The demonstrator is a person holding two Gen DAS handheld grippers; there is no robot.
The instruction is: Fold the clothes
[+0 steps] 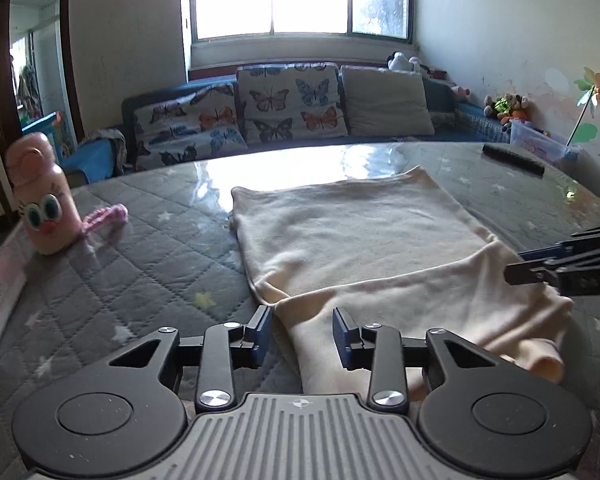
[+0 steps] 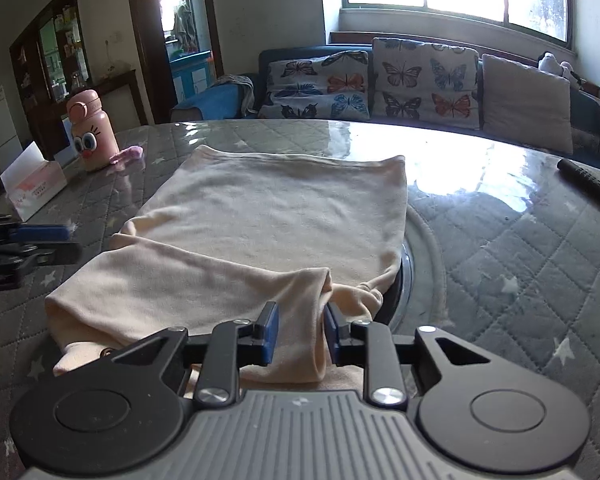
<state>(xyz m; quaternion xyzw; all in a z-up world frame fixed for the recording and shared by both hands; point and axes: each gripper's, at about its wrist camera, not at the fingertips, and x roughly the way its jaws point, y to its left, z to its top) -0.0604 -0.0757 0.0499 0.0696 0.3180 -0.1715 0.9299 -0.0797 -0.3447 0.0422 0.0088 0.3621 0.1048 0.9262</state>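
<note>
A cream garment (image 1: 352, 236) lies flat on the grey quilted table (image 1: 140, 264), its near part folded over into a band. My left gripper (image 1: 302, 332) is open, its jaws on either side of the band's left end. My right gripper (image 2: 299, 334) is open, its jaws around the band's right end (image 2: 296, 300) with cloth between them, not pinched. The garment fills the middle of the right wrist view (image 2: 276, 208). Each gripper shows at the edge of the other's view, the right (image 1: 540, 272) and the left (image 2: 56, 244).
A pink cartoon bottle (image 1: 44, 200) and a pink band (image 1: 104, 216) stand at the table's left, beside a tissue box (image 2: 32, 188). A black remote (image 1: 514, 159) lies at the far right. A round turntable rim (image 2: 424, 248) shows under the garment. A sofa with butterfly cushions (image 1: 284, 100) is behind.
</note>
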